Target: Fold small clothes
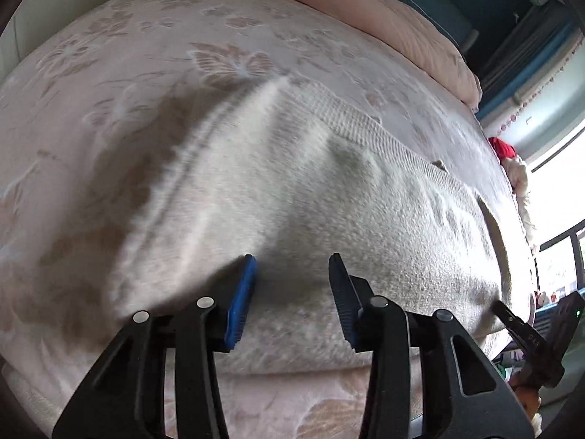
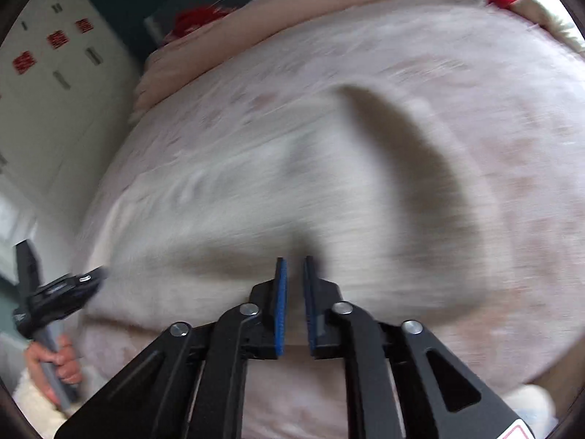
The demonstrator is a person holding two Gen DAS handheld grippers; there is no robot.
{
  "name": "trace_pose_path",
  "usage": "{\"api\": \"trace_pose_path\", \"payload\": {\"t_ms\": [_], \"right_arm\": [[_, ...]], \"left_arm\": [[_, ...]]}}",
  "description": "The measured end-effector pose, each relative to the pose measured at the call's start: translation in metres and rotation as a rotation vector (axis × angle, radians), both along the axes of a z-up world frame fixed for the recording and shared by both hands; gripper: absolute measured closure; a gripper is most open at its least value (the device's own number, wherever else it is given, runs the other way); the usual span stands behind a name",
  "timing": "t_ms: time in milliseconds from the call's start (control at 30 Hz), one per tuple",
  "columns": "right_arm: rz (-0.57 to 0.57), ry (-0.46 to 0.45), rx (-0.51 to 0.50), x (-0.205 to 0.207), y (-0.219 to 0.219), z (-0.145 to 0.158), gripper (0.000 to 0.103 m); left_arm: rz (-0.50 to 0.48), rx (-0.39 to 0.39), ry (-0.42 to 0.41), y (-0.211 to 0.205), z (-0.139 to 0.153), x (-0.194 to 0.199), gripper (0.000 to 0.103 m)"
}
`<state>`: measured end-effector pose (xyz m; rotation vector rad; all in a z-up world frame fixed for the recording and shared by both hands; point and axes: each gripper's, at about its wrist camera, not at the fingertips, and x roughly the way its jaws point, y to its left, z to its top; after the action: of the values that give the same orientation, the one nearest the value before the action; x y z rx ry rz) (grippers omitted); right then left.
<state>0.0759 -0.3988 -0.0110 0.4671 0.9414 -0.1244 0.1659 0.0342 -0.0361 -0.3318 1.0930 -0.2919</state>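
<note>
Garment [image 1: 292, 190] lies on bed [image 1: 109, 73] (quilt [image 1: 384, 18] behind).

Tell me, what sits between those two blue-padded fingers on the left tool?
In the left wrist view, the left gripper is open, and between its fingers shows only the fuzzy white garment spread on the bed.

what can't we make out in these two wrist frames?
- Right wrist view: motion blur smears the white knit garment; whether the nearly closed right gripper pinches fabric cannot be told.
- Left wrist view: the garment's left edge is blurred; the left gripper is open, and its contact with the knit is unclear.
- Left wrist view: the garment's near edge is hidden behind the gripper's arms.
- Garment type: not identifiable; the fold hides its shape.
</note>
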Motion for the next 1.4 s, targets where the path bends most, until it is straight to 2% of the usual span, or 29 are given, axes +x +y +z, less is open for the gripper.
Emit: {"api": "trace_pose_path", "payload": {"t_ms": [67, 100, 167, 200, 233, 267, 333, 433, 500, 633, 667, 700, 733, 767, 800, 833, 933, 1000, 1067, 1133, 1167, 1233, 1267, 1333, 1400], "right_arm": [[-0.043, 0.072, -0.018, -0.011, -0.020, -0.017, 0.098], [-0.058, 0.081, 0.039, -0.019, -0.031, -0.023, 0.099], [-0.118, 0.052, 0.076, -0.041, -0.040, -0.010, 0.086], [-0.130, 0.038, 0.071, -0.050, -0.040, -0.004, 0.070], [-0.138, 0.033, 0.068, -0.055, -0.039, -0.001, 0.045], [-0.151, 0.030, 0.069, -0.063, -0.040, 0.002, 0.038], [-0.141, 0.027, 0.142, -0.070, -0.040, -0.002, 0.037], [-0.175, 0.035, 0.296, -0.070, -0.038, -0.016, 0.037], [-0.200, 0.010, 0.394, -0.062, -0.045, -0.025, 0.037], [-0.303, -0.026, 0.535, -0.038, -0.055, -0.040, 0.036], [-0.326, -0.032, 0.573, -0.033, -0.060, -0.043, 0.036], [-0.350, -0.045, 0.606, -0.027, -0.062, -0.045, 0.042], [-0.359, -0.060, 0.616, -0.023, -0.062, -0.045, 0.072], [-0.357, -0.066, 0.605, -0.017, -0.061, -0.040, 0.088], [-0.353, -0.068, 0.588, -0.014, -0.060, -0.035, 0.086], [-0.343, -0.077, 0.570, -0.009, -0.058, -0.028, 0.087], [-0.249, -0.124, 0.472, -0.008, -0.048, 0.014, 0.088], [-0.172, -0.121, 0.409, -0.016, -0.039, 0.039, 0.089], [-0.124, -0.097, 0.337, -0.032, -0.031, 0.051, 0.089], [-0.089, -0.016, 0.243, -0.053, -0.026, 0.037, 0.088], [-0.079, 0.038, 0.222, -0.057, -0.025, 0.021, 0.087], [-0.102, 0.155, 0.247, -0.065, -0.031, -0.021, 0.083], [-0.136, 0.163, 0.286, -0.073, -0.035, -0.031, 0.081], [-0.189, 0.128, 0.288, -0.087, -0.042, -0.021, 0.073], [-0.205, 0.116, 0.203, -0.092, -0.046, 0.000, 0.070]], "left_arm": [[0.034, -0.035, 0.000, 0.011, 0.002, -0.005, 0.062], [0.061, -0.072, 0.007, 0.018, 0.005, -0.011, 0.061], [0.131, -0.166, 0.015, 0.038, 0.013, -0.030, 0.051], [0.160, -0.190, 0.008, 0.048, 0.016, -0.036, 0.045], [0.197, -0.200, -0.006, 0.057, 0.019, -0.046, 0.031], [0.228, -0.193, -0.011, 0.065, 0.019, -0.051, 0.017], [0.304, -0.214, 0.006, 0.080, 0.012, -0.065, 0.011], [0.357, -0.321, 0.111, 0.089, -0.010, -0.062, 0.011], [0.390, -0.386, 0.144, 0.085, -0.022, -0.054, 0.011], [0.427, -0.419, 0.162, 0.069, -0.030, -0.028, 0.010], [0.434, -0.425, 0.159, 0.066, -0.031, -0.022, 0.011], [0.444, -0.429, 0.149, 0.063, -0.029, -0.017, 0.012], [0.454, -0.420, 0.138, 0.062, -0.026, -0.012, 0.023], [0.456, -0.398, 0.128, 0.063, -0.023, -0.010, 0.048], [0.440, -0.369, 0.112, 0.062, -0.016, -0.006, 0.064], [0.420, -0.365, 0.105, 0.062, -0.012, -0.005, 0.084], [0.375, -0.368, 0.077, 0.071, 0.012, -0.012, 0.088], [0.340, -0.337, 0.056, 0.077, 0.031, -0.026, 0.092], [0.324, -0.299, 0.048, 0.087, 0.042, -0.051, 0.092], [0.313, -0.250, 0.080, 0.090, 0.032, -0.067, 0.092], [0.302, -0.228, 0.097, 0.092, 0.023, -0.073, 0.092], [0.305, -0.194, 0.153, 0.088, -0.006, -0.078, 0.090], [0.313, -0.195, 0.168, 0.088, -0.014, -0.080, 0.087], [0.334, -0.211, 0.159, 0.089, -0.021, -0.084, 0.082], [0.344, -0.206, 0.144, 0.090, -0.018, -0.085, 0.065]]}}
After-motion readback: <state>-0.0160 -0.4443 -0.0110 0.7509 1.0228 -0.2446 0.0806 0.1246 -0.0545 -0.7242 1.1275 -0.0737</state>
